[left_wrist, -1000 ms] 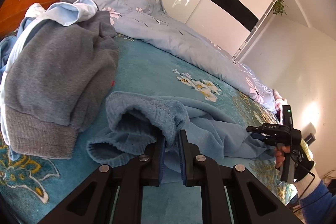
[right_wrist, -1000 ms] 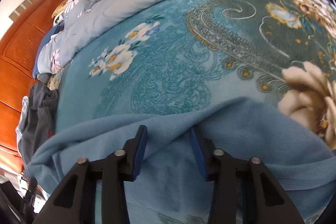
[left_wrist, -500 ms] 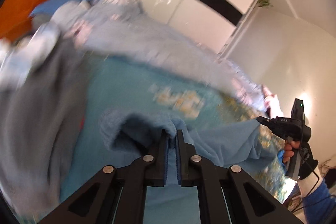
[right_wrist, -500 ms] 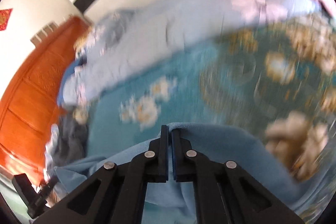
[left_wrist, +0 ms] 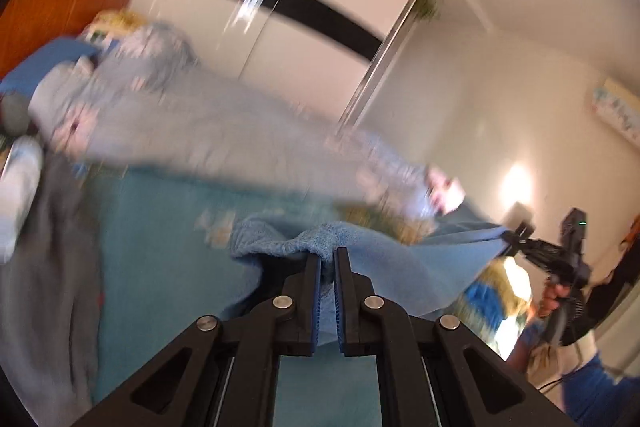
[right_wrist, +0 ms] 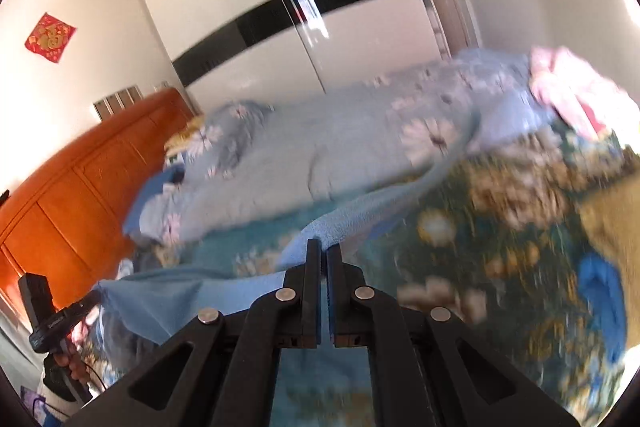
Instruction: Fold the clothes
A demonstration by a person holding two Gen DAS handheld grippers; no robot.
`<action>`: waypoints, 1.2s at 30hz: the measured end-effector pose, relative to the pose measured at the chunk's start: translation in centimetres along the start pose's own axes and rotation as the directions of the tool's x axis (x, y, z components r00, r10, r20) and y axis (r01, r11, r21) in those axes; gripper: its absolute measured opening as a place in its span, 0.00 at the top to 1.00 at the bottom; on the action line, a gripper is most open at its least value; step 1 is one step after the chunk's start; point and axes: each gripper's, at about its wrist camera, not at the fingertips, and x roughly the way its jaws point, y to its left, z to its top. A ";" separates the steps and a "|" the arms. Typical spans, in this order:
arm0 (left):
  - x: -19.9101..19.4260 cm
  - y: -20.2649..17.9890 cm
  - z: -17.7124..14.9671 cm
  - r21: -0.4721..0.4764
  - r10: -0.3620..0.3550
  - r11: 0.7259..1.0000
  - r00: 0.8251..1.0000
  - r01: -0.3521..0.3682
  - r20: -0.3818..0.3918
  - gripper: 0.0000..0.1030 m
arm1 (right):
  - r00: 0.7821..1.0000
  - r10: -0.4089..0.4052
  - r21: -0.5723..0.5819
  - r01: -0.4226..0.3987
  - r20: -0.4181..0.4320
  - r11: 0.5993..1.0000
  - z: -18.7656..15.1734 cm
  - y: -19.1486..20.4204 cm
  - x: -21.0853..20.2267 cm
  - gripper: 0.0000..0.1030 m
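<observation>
Both claws up off bed (left_wrist: 168, 259) since a second ago; left claw (left_wrist: 328, 259) and right claw (right_wrist: 324, 251) clamped on blue garment (left_wrist: 420, 259). I keep hem taut, level.

red wall hanging (right_wrist: 50, 37) w/ gold character, blurred, small white print on left gripper (right_wrist: 60, 323) unreadable

I see a plain light-blue garment (left_wrist: 408, 259) over a teal blanket (left_wrist: 168, 227) with gold and white flowers — behind it a pale blue quilt (right_wrist: 340, 155) with daisies, an orange wooden headboard (right_wrist: 80, 195), grey clothes (left_wrist: 44, 267).
</observation>
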 end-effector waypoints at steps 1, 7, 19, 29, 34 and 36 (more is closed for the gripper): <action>-0.1 1.0 -2.2 -0.030 0.019 0.999 0.999 -0.020 -0.040 0.94 | 0.999 -0.014 0.015 0.014 -0.045 1.000 -2.4 -0.8 0.2 0.98; -0.9 4.0 -12.0 -0.185 0.067 0.977 0.980 -0.103 -0.187 0.94 | 0.962 -0.046 0.153 0.090 -0.268 0.984 -14.5 -5.6 2.0 0.98; -2.3 3.4 -15.4 -0.202 0.146 0.961 0.966 -0.189 -0.213 0.94 | 0.955 -0.054 0.250 0.131 -0.292 0.959 -20.6 -7.6 -0.2 0.98; -2.6 3.4 -15.2 -0.190 0.190 0.955 0.961 -0.228 -0.202 0.94 | 0.951 -0.074 0.191 0.136 -0.299 0.972 -21.0 -7.3 -0.8 0.91; -3.0 3.5 -13.6 -0.183 0.238 0.947 0.959 -0.264 -0.155 0.94 | 0.953 -0.193 0.113 0.224 -0.234 0.968 -18.5 -8.6 -2.4 0.68; -3.3 3.9 -12.8 -0.207 0.256 0.938 0.959 -0.277 -0.123 0.94 | 0.951 -0.224 0.101 0.249 -0.213 0.963 -17.2 -9.6 -2.4 0.68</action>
